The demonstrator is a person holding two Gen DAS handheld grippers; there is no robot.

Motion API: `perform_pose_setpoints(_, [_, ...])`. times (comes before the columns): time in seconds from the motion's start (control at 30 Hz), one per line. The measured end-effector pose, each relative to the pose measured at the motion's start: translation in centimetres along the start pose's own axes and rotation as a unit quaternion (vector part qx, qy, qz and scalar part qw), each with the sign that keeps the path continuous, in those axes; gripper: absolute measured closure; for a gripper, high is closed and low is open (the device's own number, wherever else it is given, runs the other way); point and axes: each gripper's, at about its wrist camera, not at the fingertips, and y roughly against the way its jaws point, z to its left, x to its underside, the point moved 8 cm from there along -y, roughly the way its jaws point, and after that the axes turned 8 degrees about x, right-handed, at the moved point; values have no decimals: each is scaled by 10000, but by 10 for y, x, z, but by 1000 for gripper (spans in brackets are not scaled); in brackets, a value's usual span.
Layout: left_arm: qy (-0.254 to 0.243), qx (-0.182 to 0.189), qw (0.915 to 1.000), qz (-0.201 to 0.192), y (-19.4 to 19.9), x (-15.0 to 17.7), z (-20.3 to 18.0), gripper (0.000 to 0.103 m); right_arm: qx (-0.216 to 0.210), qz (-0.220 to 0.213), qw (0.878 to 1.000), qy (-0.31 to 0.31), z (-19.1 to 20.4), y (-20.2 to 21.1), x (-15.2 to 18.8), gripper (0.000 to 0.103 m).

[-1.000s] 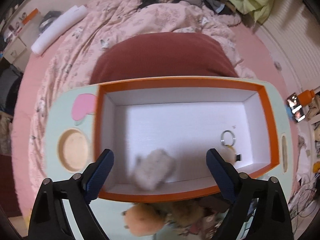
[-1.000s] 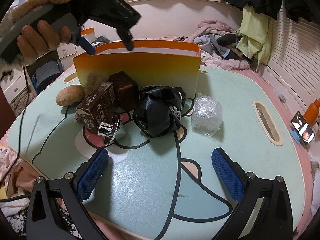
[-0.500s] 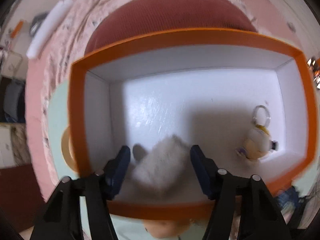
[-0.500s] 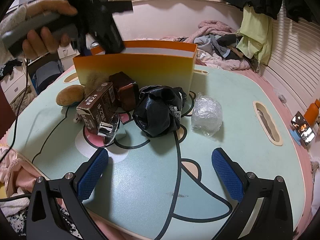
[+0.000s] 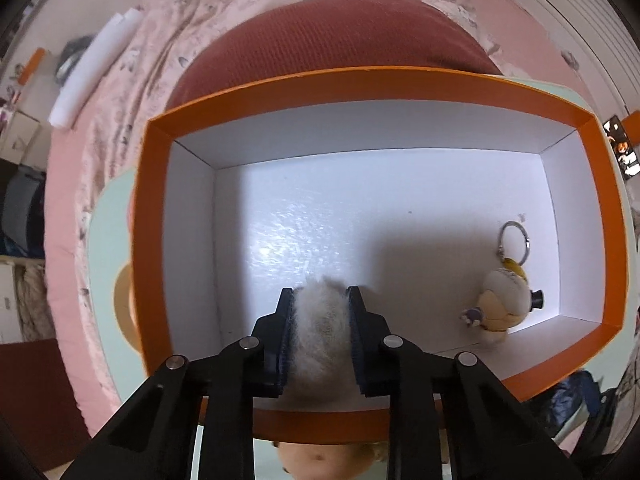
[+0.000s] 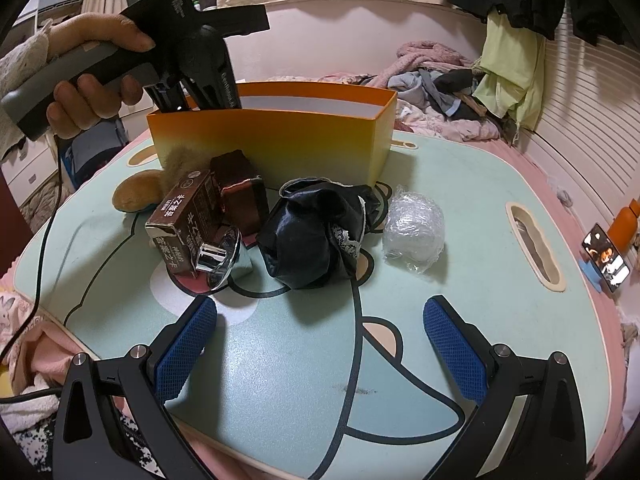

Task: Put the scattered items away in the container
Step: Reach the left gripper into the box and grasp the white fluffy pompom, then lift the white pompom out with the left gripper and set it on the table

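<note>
Left wrist view shows the left gripper (image 5: 320, 316) inside the orange cardboard box with white lining (image 5: 600, 216), its jaws closing on a fluffy white pompom (image 5: 320, 320) pinched between the pads. 1 doll keychain (image 5: 504, 304) already lies in the box.

Outside on the mint table (image 6: 460, 208), the right gripper (image 6: 320, 344) hangs wide apart and empty. At least 6 items remain: brown carton (image 6: 180, 216), dark red box (image 6: 240, 192), chrome knob (image 6: 216, 260), black crumpled bag (image 6: 316, 232), clear plastic ball (image 6: 414, 232), tan plush (image 6: 136, 194).

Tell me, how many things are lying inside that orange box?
2: a fluffy white pompom between the left tongs by the near wall, and a small plush keychain doll at the right end.
</note>
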Motion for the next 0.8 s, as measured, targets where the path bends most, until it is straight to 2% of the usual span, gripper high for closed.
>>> perform_pose_setpoints(0.13, [16, -247, 9990, -367, 14, -3, 14, 81, -5, -1, 10000, 5, 0, 0, 0, 0])
perform_pose_setpoints(0.27, [-110, -364, 9957, -850, 44, -2, 20, 81, -9, 0, 10000, 9, 0, 0, 0, 0])
perform_pose_setpoints(0.43, [-326, -263, 9856, -1637, 95, 13, 21, 81, -19, 0, 10000, 13, 0, 0, 0, 0])
perform_pose_setpoints(0.53, [-478, -159, 9788, -1985, 116, 37, 14, 81, -23, 0, 10000, 17, 0, 0, 1, 0])
perform_pose_setpoints(0.63, [-640, -283, 9735, -2177, 117, 61, 13, 81, -26, 2, 10000, 20, 0, 0, 0, 0])
perform_pose_setpoints(0.73, [-655, -601, 9681, -2343, 105, 82, 15, 81, -31, 3, 10000, 25, 0, -1, 1, 0])
perform_pose_setpoints(0.8, [-551, -529, 9677, -2403, 95, 93, 15, 80, -37, 2, 10000, 28, 0, 0, 1, 0])
